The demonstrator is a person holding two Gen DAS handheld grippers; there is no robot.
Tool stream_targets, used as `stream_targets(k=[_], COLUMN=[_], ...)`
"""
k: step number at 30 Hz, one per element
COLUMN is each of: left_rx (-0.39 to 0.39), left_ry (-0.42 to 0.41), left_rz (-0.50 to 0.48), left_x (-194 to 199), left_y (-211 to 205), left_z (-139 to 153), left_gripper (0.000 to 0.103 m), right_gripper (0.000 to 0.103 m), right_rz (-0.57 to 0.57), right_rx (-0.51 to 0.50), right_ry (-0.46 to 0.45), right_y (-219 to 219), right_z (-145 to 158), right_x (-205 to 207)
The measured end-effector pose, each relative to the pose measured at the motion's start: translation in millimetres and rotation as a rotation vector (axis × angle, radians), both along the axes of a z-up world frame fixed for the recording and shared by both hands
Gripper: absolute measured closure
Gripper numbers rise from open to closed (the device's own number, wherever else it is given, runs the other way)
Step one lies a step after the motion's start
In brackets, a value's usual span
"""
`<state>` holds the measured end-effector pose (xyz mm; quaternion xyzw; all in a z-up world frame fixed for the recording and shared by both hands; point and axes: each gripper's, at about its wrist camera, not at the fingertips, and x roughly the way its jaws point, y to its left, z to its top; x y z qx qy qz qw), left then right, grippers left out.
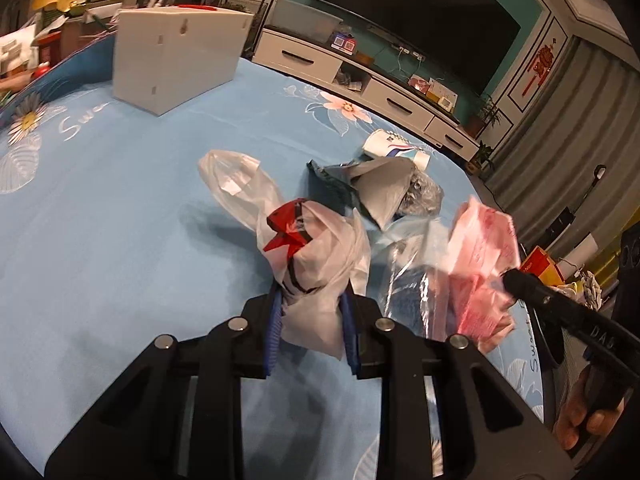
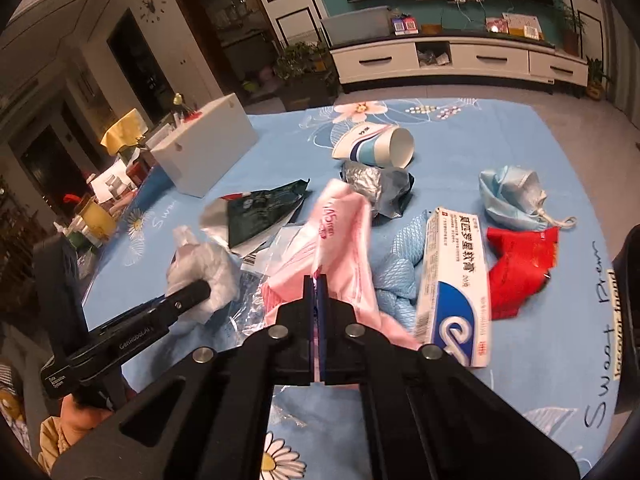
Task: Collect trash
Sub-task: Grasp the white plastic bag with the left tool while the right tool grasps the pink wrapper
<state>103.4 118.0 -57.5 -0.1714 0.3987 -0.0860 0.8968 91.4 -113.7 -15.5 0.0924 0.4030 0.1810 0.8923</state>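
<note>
Blue tablecloth — pink wrapper in right tool

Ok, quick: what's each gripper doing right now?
Left gripper: closed on the white bag.
Right gripper: shut on the pink bag.

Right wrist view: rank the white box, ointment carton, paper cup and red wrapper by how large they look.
1. ointment carton, though nearness inflates it
2. white box
3. red wrapper and paper cup look alike; no ranking.
</note>
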Motion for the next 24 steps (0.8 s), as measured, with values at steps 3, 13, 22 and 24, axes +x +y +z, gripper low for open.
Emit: stream_targets(k=[3, 13, 22, 24], left_rx=[0.005, -0.003, 0.031, 0.036], left_ry=[0.000, -0.080, -0.138, -0.144], left_rz=[0.009, -0.011, -0.086, -0.103], left_x=[-14, -60, -81, -84], left_y=[5, 6, -24, -32], left_z=[3, 38, 66, 70], left_gripper=[0.076, 0.076, 0.076, 0.076], right_gripper=[0.101, 0.101, 0.101, 0.101], right_rz=[-0.006, -0.056, -0.096, -0.106], right_rx=[0.023, 0.040, 0.067, 0.070], right_ry=[-0.020, -0.099, -0.135, -0.145], right_y=[-5, -34, -65, -72], right_z=[10, 40, 55, 58], right_x=[-13, -60, -89, -96])
